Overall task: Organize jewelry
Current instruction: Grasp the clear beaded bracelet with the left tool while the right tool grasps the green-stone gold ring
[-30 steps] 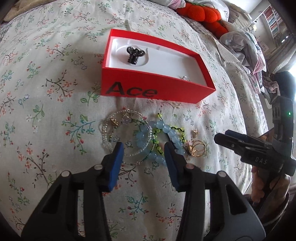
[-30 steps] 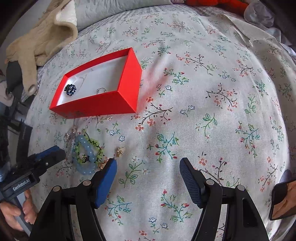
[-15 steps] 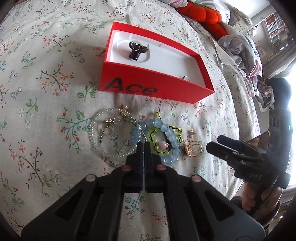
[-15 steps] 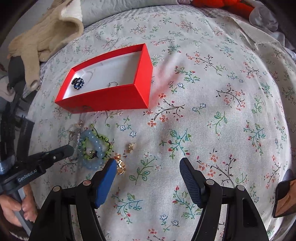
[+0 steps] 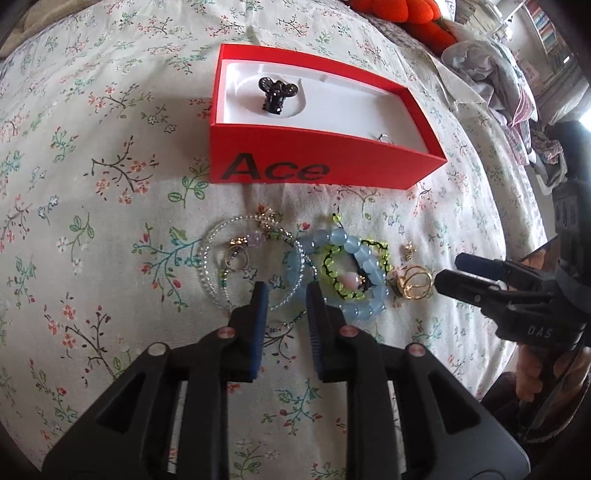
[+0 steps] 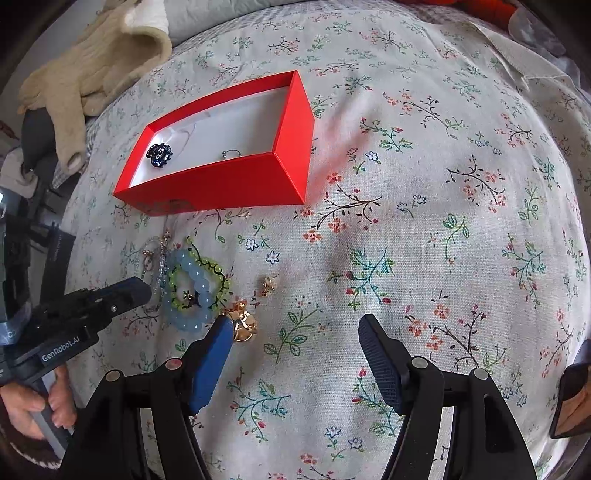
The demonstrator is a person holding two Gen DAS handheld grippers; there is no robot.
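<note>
A red box [image 5: 325, 171] marked "Ace" lies on the floral bedspread, holding a dark hair clip [image 5: 276, 91] and a small silver ring [image 5: 385, 137]; it also shows in the right wrist view [image 6: 236, 184]. In front of it lie a clear bead bracelet [image 5: 236, 266], a blue bead bracelet [image 5: 354, 280] with a green one [image 5: 332, 266], gold rings [image 5: 415, 284] and a small gold earring [image 5: 408, 248]. My left gripper [image 5: 284, 295] is partly open, its fingers around the clear bracelet's near edge. My right gripper [image 6: 295, 328] is wide open, its left finger by the gold rings [image 6: 242, 323].
A beige knit garment [image 6: 96, 70] lies at the far left of the bed. An orange plush [image 5: 402, 14] and piled clothes [image 5: 491, 74] lie at the far right. The bedspread drops away at the right edge.
My left gripper shut, then reopened part way, and has moved forward over the clear bracelet. My right gripper has moved closer to the gold rings, still wide open.
</note>
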